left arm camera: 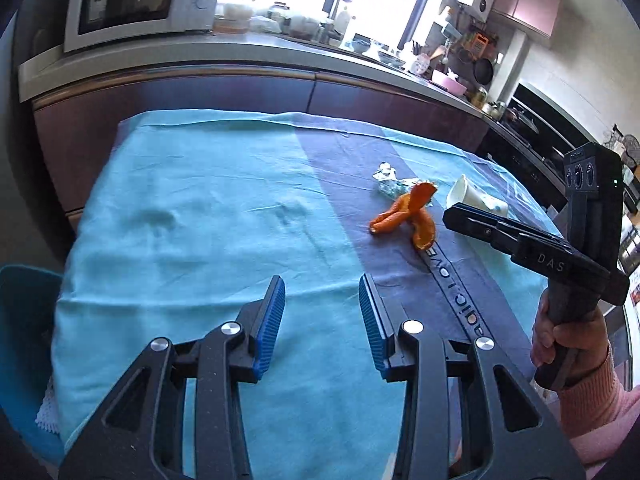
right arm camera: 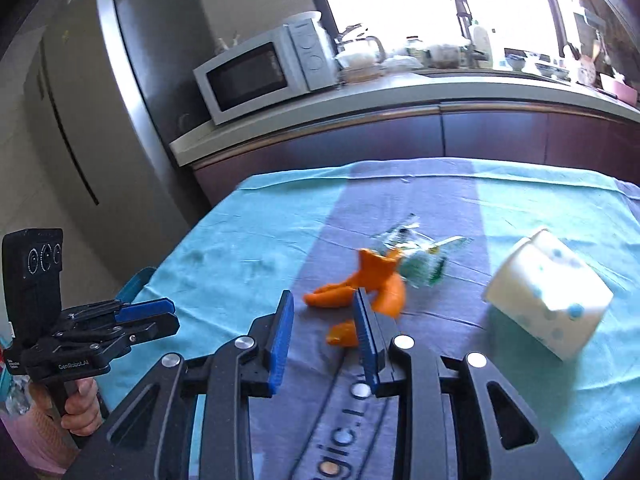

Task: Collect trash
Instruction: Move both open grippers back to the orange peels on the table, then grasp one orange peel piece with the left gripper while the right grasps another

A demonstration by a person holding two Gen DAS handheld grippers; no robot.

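A: Where does the trash lie against the jaws?

B: In the right wrist view the orange peel (right arm camera: 360, 292) sits just past the tips of the right gripper (right arm camera: 322, 320), on the grey stripe of the tablecloth (right arm camera: 240, 248). A small piece of it shows low between the blue pads (right arm camera: 280, 332), but nothing is pressed by them. From the left wrist view the peel (left arm camera: 404, 216) is ahead and to the right of the left gripper (left arm camera: 322, 312), well apart from it.

A: What else is around?

B: Behind the peel, touching or just beside it, lies a crumpled clear wrapper (right arm camera: 416, 256). To the right a white paper cup (right arm camera: 548, 296) with blue dots lies on its side. In the left view the right gripper's tips overlap the cup (left arm camera: 476, 198); whether they touch it I cannot tell. Beyond the table stand a dark cabinet, a counter with a microwave (right arm camera: 260, 76), and a bright window.

A: And the jaws?

B: Both pairs stand partly apart with nothing between them but cloth. The left gripper (right arm camera: 144, 318), seen from the side in a hand (right arm camera: 82, 408), holds nothing.
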